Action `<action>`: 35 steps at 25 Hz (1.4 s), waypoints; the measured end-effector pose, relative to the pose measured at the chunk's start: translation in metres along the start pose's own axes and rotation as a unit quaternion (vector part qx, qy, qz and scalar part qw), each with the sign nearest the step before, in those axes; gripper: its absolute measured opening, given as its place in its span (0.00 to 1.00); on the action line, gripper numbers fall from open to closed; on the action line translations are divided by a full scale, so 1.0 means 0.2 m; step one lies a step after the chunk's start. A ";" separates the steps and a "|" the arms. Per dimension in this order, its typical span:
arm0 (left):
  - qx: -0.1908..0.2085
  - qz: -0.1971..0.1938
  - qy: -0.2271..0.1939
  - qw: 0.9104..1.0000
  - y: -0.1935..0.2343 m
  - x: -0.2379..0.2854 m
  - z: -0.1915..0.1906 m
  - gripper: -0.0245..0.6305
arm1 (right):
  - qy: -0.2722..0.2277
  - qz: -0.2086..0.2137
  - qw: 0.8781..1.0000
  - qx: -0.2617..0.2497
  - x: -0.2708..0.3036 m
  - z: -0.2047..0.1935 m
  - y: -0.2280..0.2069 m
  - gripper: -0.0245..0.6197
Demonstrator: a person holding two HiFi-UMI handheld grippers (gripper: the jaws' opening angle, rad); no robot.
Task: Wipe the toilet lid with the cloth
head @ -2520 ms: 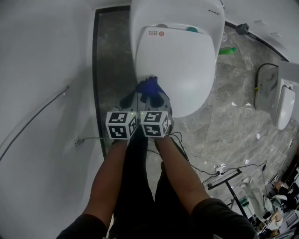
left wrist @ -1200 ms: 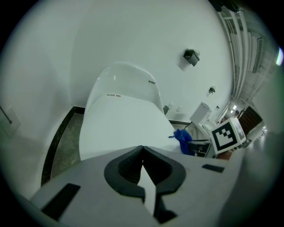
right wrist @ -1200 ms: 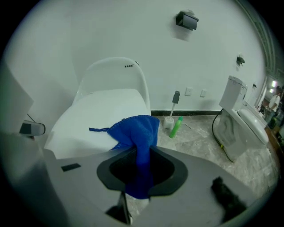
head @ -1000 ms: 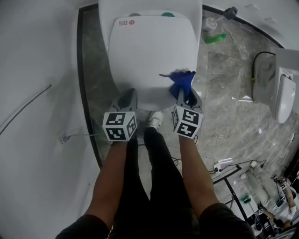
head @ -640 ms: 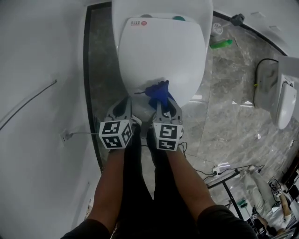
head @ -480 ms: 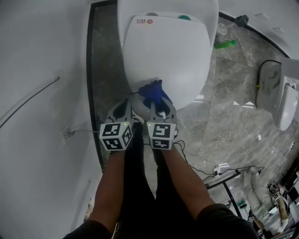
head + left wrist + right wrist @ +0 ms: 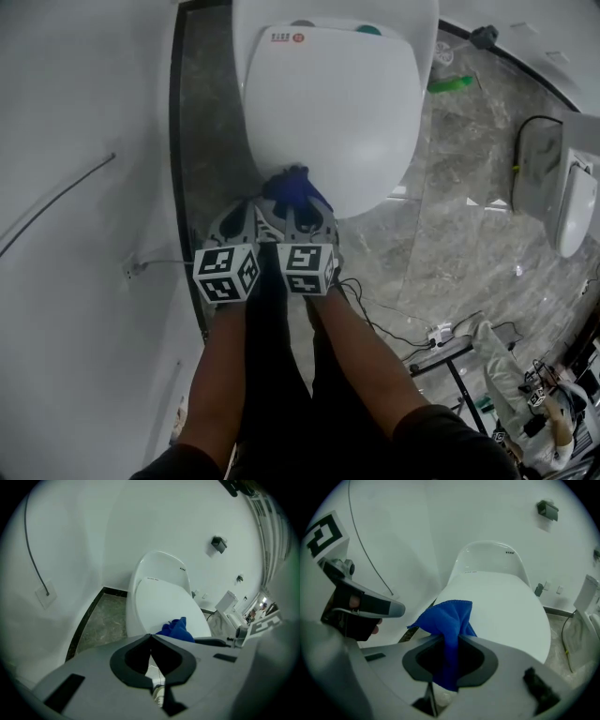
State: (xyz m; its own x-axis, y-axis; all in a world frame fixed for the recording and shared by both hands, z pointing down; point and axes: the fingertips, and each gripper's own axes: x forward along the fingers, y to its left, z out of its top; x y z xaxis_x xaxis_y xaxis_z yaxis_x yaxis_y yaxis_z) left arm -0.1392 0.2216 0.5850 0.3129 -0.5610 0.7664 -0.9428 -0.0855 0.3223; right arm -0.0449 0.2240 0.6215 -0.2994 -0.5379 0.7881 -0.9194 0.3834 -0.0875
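The right gripper (image 7: 450, 641), jaws clamped on the blue cloth (image 7: 446, 616), has swept the cloth from the toilet lid's (image 7: 333, 103) right side to its front edge. The left gripper (image 7: 151, 637), jaws together and empty, sits beside that edge. One wiping pass seems done.

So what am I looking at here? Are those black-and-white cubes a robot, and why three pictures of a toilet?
No robot: a person holds a hand-held two-jaw gripper in each hand; the patterned cubes are part of those. One picture comes from a camera on the person's head, looking down. The other two come from cameras riding on each gripper, looking along its jaws. The right gripper is shut on a blue cloth by the front edge of the closed white toilet lid. The left gripper beside it is shut and empty.
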 end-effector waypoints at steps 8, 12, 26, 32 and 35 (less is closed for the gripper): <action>0.027 -0.016 0.007 0.999 -0.12 0.07 0.01 0.05 | -0.017 -0.069 0.997 0.028 -0.14 -0.12 -0.38 0.16; 0.044 -0.029 0.013 0.999 -0.20 0.10 0.00 0.05 | -0.022 -0.106 0.993 0.052 -0.21 -0.19 -0.58 0.16; 0.094 -0.068 0.023 0.993 -0.48 0.19 0.04 0.05 | -0.002 -0.179 0.976 0.121 -0.29 -0.30 -1.07 0.16; 0.099 -0.069 -0.010 0.993 -0.56 0.04 0.30 0.05 | -0.058 -0.177 0.978 0.095 -0.49 0.03 -1.07 0.16; 0.102 -0.071 -0.061 0.990 -0.63 -0.15 0.56 0.05 | -0.094 -0.158 0.981 0.066 -0.66 0.30 -0.96 0.16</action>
State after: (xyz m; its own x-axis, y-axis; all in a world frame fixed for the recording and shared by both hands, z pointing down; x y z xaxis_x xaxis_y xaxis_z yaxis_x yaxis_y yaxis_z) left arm -0.0434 0.1565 0.4583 0.4403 -0.6251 0.6445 -0.8974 -0.3288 0.2942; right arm 0.1561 0.1768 0.4969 -0.0240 -0.7486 0.6626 -0.9951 0.0811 0.0556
